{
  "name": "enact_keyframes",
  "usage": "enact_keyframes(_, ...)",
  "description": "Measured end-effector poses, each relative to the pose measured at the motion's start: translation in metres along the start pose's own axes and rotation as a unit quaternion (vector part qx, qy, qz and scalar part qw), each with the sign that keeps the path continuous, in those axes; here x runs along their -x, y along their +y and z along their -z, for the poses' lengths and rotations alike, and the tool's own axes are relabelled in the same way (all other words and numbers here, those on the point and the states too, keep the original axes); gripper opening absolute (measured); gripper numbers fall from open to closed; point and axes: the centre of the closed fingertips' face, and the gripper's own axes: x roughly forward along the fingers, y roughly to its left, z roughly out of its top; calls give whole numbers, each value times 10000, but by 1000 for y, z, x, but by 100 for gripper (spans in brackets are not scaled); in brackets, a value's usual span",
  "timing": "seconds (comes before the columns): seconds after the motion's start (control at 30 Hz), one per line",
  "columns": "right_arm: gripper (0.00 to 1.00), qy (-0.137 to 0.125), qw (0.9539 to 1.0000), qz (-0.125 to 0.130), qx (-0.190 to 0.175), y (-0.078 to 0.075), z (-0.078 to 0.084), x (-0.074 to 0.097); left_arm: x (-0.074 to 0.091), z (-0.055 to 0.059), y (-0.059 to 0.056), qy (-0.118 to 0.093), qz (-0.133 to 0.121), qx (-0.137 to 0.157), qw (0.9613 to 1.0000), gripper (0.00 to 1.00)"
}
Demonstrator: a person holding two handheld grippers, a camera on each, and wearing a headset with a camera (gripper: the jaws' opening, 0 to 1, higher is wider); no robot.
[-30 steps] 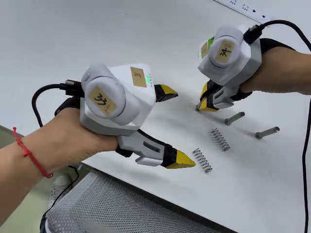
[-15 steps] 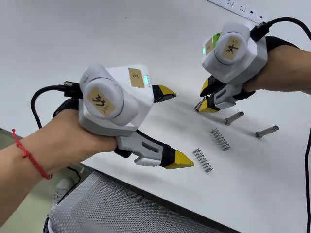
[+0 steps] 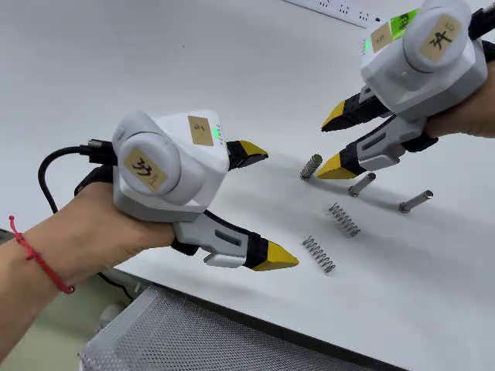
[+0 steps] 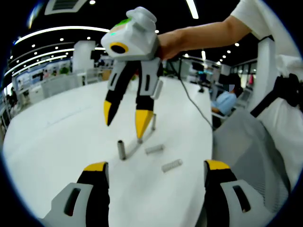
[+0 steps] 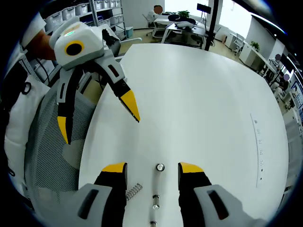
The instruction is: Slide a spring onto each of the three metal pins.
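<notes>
Both pairs of jaws stand wide apart and hold nothing. The left gripper (image 3: 267, 205) hangs low over the near edge of the white table (image 3: 155, 62), with its yellow tips pointing across at the parts. The right gripper (image 3: 331, 147) is raised above the table at the far side, tips slanting down and clear of everything.

Just below its lower tip an upright pin (image 3: 311, 165) stands on the table, its side ribbed like a coil. In the right gripper view this pin (image 5: 160, 167) shows end-on between that gripper's own jaws.

Beside it two bare pins lie flat, the nearer pin (image 3: 361, 184) and the farther pin (image 3: 415, 202), apart from each other. Two loose springs lie closer to the near edge: one spring (image 3: 343, 219) near the pins, the other spring (image 3: 319, 254) just past the left gripper's lower tip.
</notes>
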Motion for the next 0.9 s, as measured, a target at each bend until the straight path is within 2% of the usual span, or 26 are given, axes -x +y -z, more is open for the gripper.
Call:
enact_keyframes(0.17,52,-356,9990,196,-161,4,3,17,2,0,0,100,10,-85,9999,83)
enact_keyframes(0.3,59,-766,9958,328,-370,11,9,35,3,1,-1,195,39,-194,9996,83)
enact_keyframes(0.33,62,-912,9941,376,-457,11,13,40,3,0,-1,200,52,-199,9996,83)
enact_keyframes(0.57,72,-1309,9868,566,-774,24,40,64,3,1,-2,385,95,-321,9987,81)
enact_keyframes(0.73,76,-1703,9760,816,-1087,27,61,80,1,-3,-4,502,160,-440,9976,80)
enact_keyframes(0.77,77,-1816,9727,862,-1163,28,66,83,0,-4,-4,531,176,-469,9973,80)
enact_keyframes(0.9,82,-2068,9645,969,-1326,35,83,89,-4,-6,-5,643,249,-590,9959,79)
